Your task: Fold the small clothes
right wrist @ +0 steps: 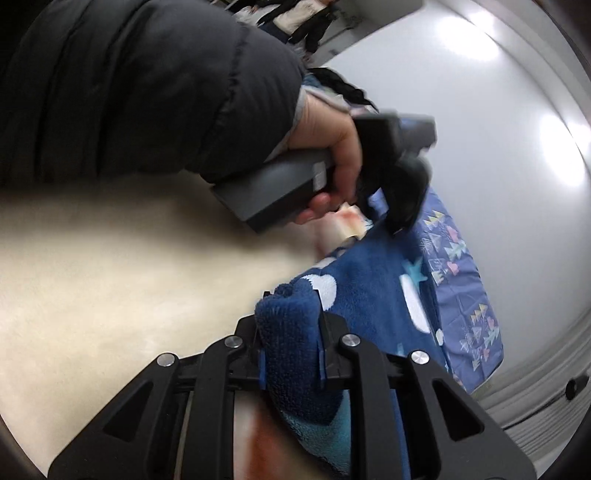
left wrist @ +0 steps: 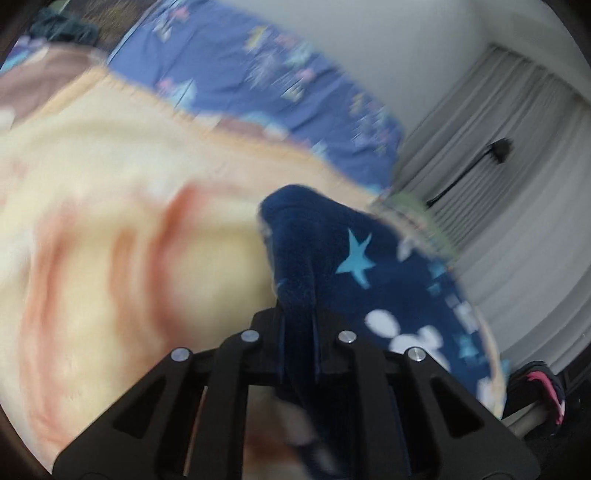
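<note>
A small dark blue fleece garment [left wrist: 388, 280] with light blue stars and white shapes hangs stretched between both grippers, lifted above a cream and orange blanket [left wrist: 110, 229]. My left gripper [left wrist: 299, 317] is shut on one bunched edge of it. My right gripper [right wrist: 290, 325] is shut on another bunched edge of the garment [right wrist: 373, 284]. In the right wrist view the left gripper [right wrist: 400, 221] shows beyond, held by a hand in a black puffer sleeve, pinching the garment's far edge. The left wrist view is motion-blurred.
A purple-blue bedsheet [left wrist: 266, 85] with small patterned shapes lies under the blanket, also in the right wrist view [right wrist: 469, 306]. Grey curtains [left wrist: 517, 206] and a plain wall stand beyond the bed. Dark clothes [left wrist: 62, 29] lie at the far corner; a dark item [left wrist: 543, 391] lies on the floor.
</note>
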